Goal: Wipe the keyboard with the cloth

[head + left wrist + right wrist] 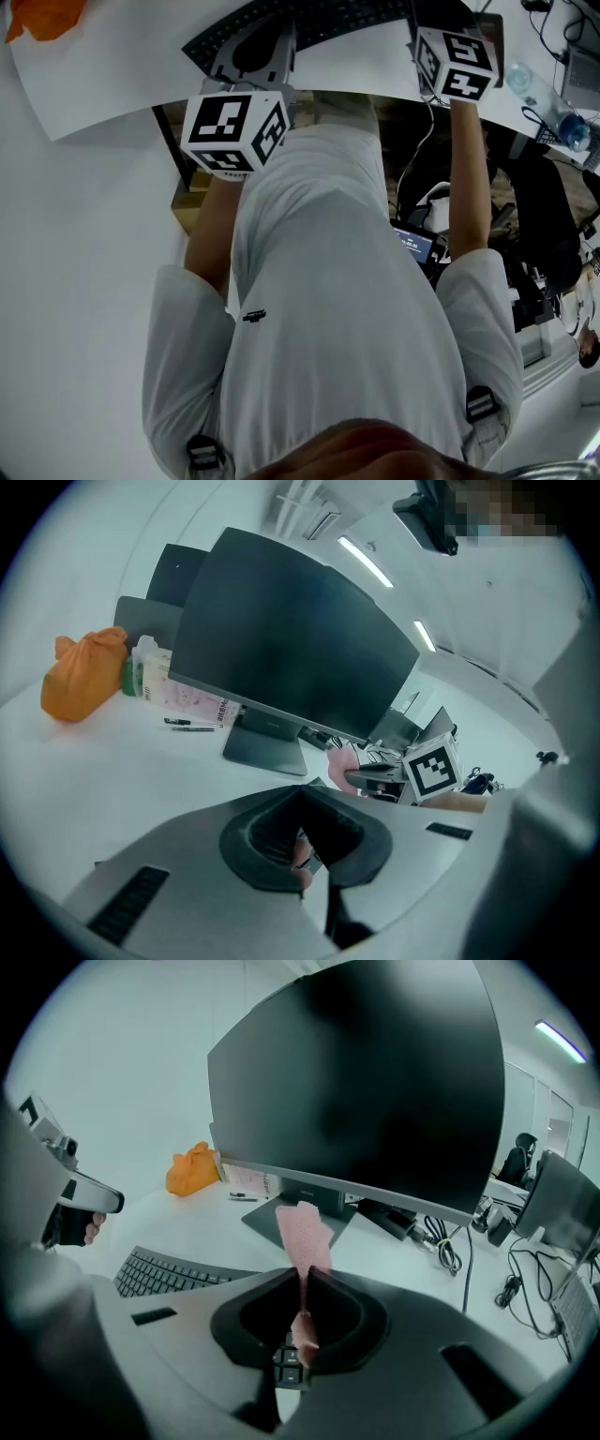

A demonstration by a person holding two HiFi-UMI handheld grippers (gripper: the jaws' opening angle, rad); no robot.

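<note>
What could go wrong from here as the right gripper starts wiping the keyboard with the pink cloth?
The cloth is pinched along a thin strip in the right gripper and mostly stands up above its fingers, so it may slip out when dragged. With little cloth showing below, the hard fingers might catch the keyboard keys.

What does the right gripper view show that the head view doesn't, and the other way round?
Only the right gripper view shows the pink cloth pinched by the right gripper, and the big dark monitor. Only the head view shows the person's white shirt and a clear bottle. Both show the black keyboard and the orange bag.
</note>
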